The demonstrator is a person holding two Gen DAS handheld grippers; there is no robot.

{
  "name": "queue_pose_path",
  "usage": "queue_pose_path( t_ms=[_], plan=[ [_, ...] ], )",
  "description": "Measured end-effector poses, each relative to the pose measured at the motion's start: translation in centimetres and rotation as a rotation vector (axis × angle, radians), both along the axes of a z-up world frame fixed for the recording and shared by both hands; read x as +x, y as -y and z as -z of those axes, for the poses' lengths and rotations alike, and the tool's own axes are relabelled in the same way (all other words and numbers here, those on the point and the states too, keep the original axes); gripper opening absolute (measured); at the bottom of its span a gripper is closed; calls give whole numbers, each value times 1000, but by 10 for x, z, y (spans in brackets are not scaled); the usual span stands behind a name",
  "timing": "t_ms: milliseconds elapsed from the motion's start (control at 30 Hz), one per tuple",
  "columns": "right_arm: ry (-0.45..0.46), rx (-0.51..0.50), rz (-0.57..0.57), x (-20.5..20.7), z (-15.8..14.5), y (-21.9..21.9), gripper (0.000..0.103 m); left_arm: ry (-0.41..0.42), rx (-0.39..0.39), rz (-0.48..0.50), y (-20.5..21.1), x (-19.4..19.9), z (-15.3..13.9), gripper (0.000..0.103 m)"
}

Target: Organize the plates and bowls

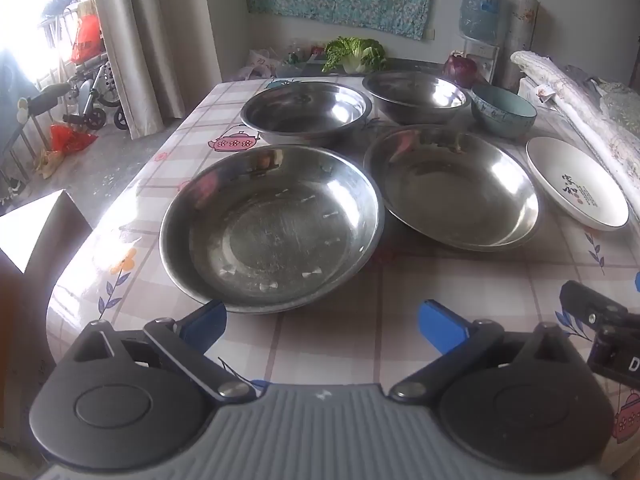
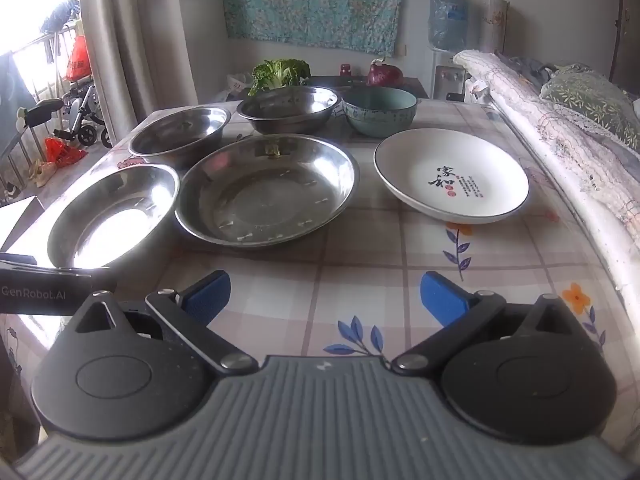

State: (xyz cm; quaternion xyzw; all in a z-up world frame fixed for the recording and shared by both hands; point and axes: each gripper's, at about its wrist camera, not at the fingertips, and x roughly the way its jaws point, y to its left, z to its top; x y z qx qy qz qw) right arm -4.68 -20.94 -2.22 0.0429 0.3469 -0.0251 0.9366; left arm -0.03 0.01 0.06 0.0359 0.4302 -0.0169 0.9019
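Note:
Two wide steel plates lie side by side on the table: the left one (image 1: 272,228) (image 2: 114,216) and the right one (image 1: 452,188) (image 2: 266,190). Behind them stand two steel bowls (image 1: 306,112) (image 1: 416,96), also in the right wrist view (image 2: 180,136) (image 2: 288,108). A teal bowl (image 1: 503,110) (image 2: 380,110) and a white plate with black writing (image 1: 576,184) (image 2: 452,176) sit to the right. My left gripper (image 1: 322,322) is open and empty, just short of the left steel plate. My right gripper (image 2: 324,296) is open and empty, in front of the right steel plate.
The table (image 2: 380,248) has a checked floral cloth. Green cabbage (image 1: 354,54) and a red cabbage (image 2: 385,74) lie at the far end. Bedding (image 2: 560,128) runs along the right edge. A wheelchair (image 1: 86,96) and curtain stand at the left.

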Motion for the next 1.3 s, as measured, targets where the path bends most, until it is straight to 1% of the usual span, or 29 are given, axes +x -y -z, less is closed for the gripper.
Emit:
queue_pose_path(
  t_ms=[100,133,200,233,300,700,1033,1300],
  plan=[
    [6,-42,-3,0,-1,-1,102,16,-3,0,-2,-1,-2,103],
    [-10,-52,-2,3,-3,1,102,3,-1,7,0,0,0,103],
    [-14,-77,-3,9,-6,-3,102,-2,1,7,3,5,-2,103],
    [6,-68,-3,5,-7,1,102,7,-6,9,2,4,-4,103],
    [10,-66,-5,6,-8,0,102,15,-1,17,4,4,-6,103],
    [-19,17,28,10,-7,13,102,4,-11,54,13,2,-7,103],
    [-5,24,60,7,-16,18,102,3,-15,74,18,2,-13,103],
    [-12,23,61,7,-16,17,102,1,-15,77,19,2,-14,103]
  ],
)
